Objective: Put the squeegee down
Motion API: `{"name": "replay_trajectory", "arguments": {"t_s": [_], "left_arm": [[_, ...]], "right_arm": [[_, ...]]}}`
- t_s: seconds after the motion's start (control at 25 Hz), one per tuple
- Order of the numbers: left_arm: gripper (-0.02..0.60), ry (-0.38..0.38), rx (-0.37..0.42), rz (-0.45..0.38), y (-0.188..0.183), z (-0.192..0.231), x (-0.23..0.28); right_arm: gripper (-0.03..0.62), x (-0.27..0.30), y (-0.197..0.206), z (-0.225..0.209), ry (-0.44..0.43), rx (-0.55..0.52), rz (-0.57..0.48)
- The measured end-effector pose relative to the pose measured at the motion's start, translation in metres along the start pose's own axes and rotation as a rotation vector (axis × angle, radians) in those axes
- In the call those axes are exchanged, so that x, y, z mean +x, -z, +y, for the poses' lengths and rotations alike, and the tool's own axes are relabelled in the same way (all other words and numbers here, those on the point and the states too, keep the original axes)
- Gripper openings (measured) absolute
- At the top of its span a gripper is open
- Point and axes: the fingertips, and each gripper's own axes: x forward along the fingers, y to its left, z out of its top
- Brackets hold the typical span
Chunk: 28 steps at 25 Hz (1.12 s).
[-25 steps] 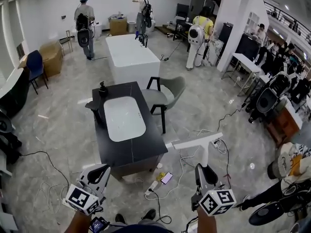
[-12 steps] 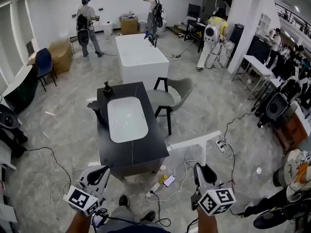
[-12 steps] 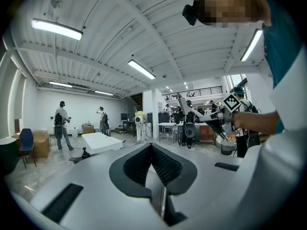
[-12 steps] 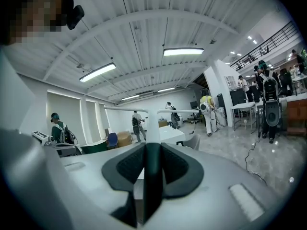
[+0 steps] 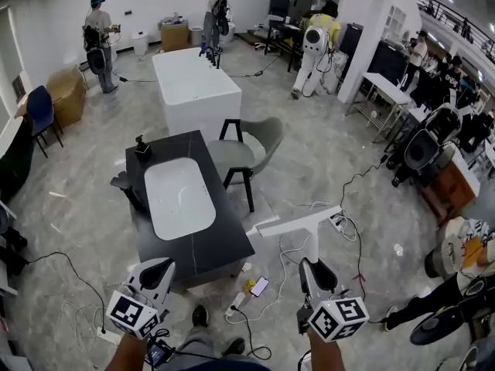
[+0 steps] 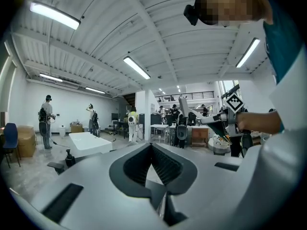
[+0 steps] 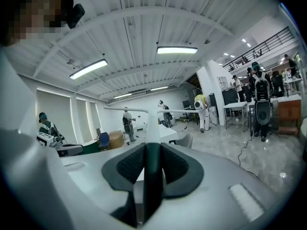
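Note:
My right gripper [image 5: 309,266] is shut on the dark handle of a white T-shaped squeegee [image 5: 298,222]. Its blade lies crosswise in the air above the floor, just right of the dark table [image 5: 226,246]. In the right gripper view the squeegee handle [image 7: 152,174] stands clamped between the pads, and the white blade [image 7: 139,110] spans above the right gripper [image 7: 152,147]. My left gripper [image 5: 159,268] hovers at the table's near left corner; in its own view the left gripper [image 6: 151,146] has its pads together on nothing. That view also shows the squeegee [image 6: 188,110] at the right.
The table holds a white oval basin [image 5: 179,198] and a black faucet [image 5: 142,147]. A grey chair [image 5: 249,150] stands at its right side, a white block [image 5: 189,83] behind it. Cables and a phone [image 5: 259,286] lie on the floor ahead. People stand far back.
The whole view has drifted: table, chair and white block now sit further left. Both grippers keep their spacing and pose, the squeegee still in the right one.

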Motion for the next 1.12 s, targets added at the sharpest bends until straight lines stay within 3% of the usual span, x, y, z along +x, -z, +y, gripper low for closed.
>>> {"name": "replay_trajectory", "arguments": {"t_s": [0.52, 1.12], "left_arm": [[0.006, 0.054, -0.025, 0.046, 0.025, 0.099, 0.066], [0.006, 0.03, -0.104, 0.143, 0.102, 0.18, 0.1]], "right_arm": [[0.103, 0.127, 0.035, 0.015, 0.039, 0.032, 0.071], [0.103, 0.26, 0.125, 0.001, 0.064, 0.108, 0.223]]}}
